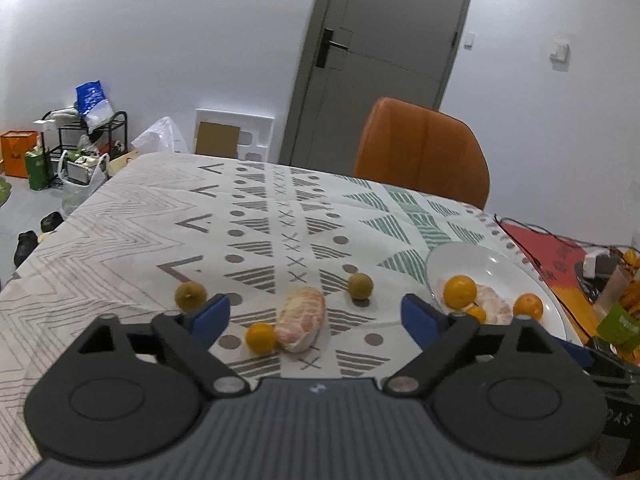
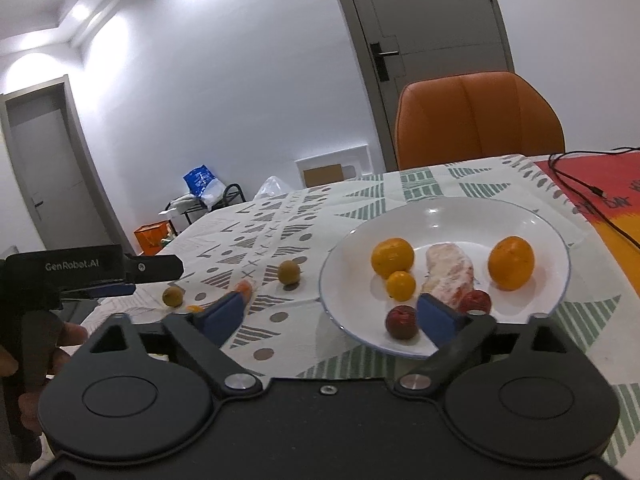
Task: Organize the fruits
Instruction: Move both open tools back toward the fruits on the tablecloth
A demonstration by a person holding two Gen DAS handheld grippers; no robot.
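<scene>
- Patterned cloth covers your desk (image 1: 120, 220), and both sets of jaws hang above it spread wide, gripping nothing.
- Your left gripper (image 1: 316, 316) frames a peeled pomelo segment (image 1: 302, 318) with a small orange (image 1: 261, 338) touching its left side.
- Two greenish-brown fruits (image 1: 190, 295) lie just beyond, well apart.
- Your right gripper (image 2: 330, 316) faces the white plate (image 2: 532, 216), which holds oranges (image 2: 511, 263), a second peeled segment (image 2: 448, 276) and two dark red fruits (image 2: 401, 322).
- Behind stands an orange chair (image 2: 480, 120).

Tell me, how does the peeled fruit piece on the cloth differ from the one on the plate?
The piece on the cloth lies bare on the tablecloth beside a small orange. The piece on the plate sits among oranges and red fruits. Both are pale pink, peeled and untouched.
</scene>
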